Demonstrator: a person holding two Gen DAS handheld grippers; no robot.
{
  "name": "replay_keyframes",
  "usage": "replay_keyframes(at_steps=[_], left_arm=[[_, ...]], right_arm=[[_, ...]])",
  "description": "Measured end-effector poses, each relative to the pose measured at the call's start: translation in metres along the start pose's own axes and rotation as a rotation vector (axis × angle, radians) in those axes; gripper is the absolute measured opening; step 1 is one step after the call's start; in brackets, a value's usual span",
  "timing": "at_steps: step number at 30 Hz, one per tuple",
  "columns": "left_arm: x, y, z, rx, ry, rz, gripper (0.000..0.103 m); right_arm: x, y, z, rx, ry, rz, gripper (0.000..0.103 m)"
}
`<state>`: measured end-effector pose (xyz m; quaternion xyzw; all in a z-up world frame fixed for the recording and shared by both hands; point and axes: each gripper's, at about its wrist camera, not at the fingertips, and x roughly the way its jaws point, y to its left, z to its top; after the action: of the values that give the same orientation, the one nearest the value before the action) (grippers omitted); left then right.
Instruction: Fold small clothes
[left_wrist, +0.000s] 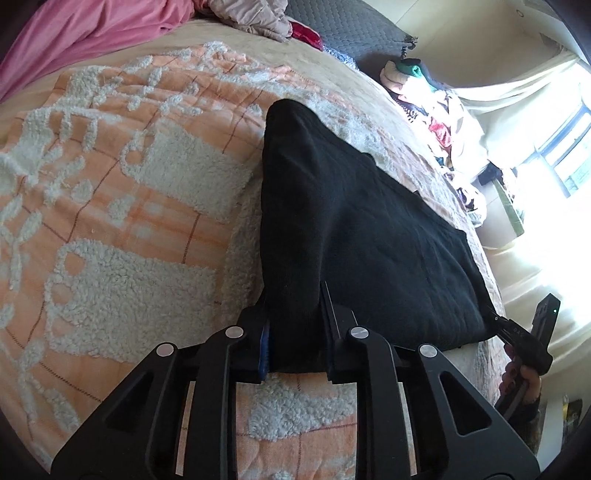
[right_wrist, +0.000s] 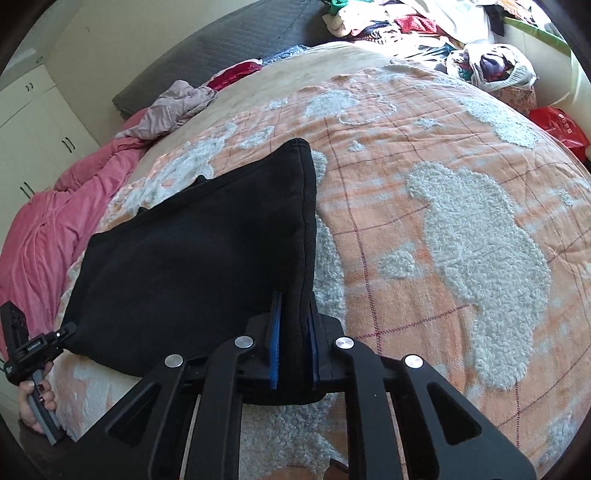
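Note:
A black garment (left_wrist: 369, 229) lies folded flat on an orange and white fleecy blanket (left_wrist: 110, 206) on a bed. My left gripper (left_wrist: 295, 332) is shut on the garment's near left corner. My right gripper (right_wrist: 293, 339) is shut on the near right corner of the same garment (right_wrist: 192, 266), with blue pads (right_wrist: 274, 343) pressed on the cloth. Each gripper shows in the other's view at the far corner: the right gripper at the edge of the left wrist view (left_wrist: 496, 319), the left gripper at the edge of the right wrist view (right_wrist: 68, 328). The blanket also shows in the right wrist view (right_wrist: 443, 206).
A pink duvet (right_wrist: 55, 229) lies bunched along one side of the bed. A crumpled mauve garment (right_wrist: 170, 107) and a red item (right_wrist: 236, 75) lie near a grey pillow (right_wrist: 229, 48). A heap of mixed clothes (right_wrist: 424, 26) and a red bag (right_wrist: 557, 127) sit beyond the bed.

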<state>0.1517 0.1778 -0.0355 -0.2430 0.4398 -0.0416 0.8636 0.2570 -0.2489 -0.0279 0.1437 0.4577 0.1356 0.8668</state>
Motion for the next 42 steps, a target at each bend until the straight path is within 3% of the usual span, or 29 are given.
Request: replay_keyframes(at_steps=[2, 7, 21, 26, 36, 39, 42], left_arm=[[0.004, 0.001, 0.000, -0.002, 0.005, 0.016, 0.022], [0.002, 0.003, 0.001, 0.013, 0.002, 0.048, 0.035], [-0.002, -0.002, 0.001, 0.041, -0.003, 0.094, 0.042], [-0.010, -0.005, 0.001, 0.065, -0.021, 0.124, 0.048], [-0.018, -0.009, 0.004, 0.066, -0.031, 0.129, 0.055], [-0.023, -0.010, 0.006, 0.071, -0.049, 0.139, 0.064], [-0.028, -0.012, 0.007, 0.079, -0.066, 0.154, 0.067]], right_arm=[[0.001, 0.004, 0.000, -0.030, -0.009, -0.061, 0.027], [0.003, 0.009, -0.002, -0.072, -0.024, -0.122, 0.034], [0.000, 0.005, 0.002, -0.030, -0.041, -0.136, 0.063], [-0.007, 0.014, 0.002, -0.064, -0.077, -0.150, 0.075], [-0.012, 0.031, 0.002, -0.130, -0.120, -0.161, 0.090], [-0.017, 0.040, 0.001, -0.171, -0.153, -0.175, 0.093], [-0.022, 0.052, -0.002, -0.222, -0.189, -0.161, 0.096]])
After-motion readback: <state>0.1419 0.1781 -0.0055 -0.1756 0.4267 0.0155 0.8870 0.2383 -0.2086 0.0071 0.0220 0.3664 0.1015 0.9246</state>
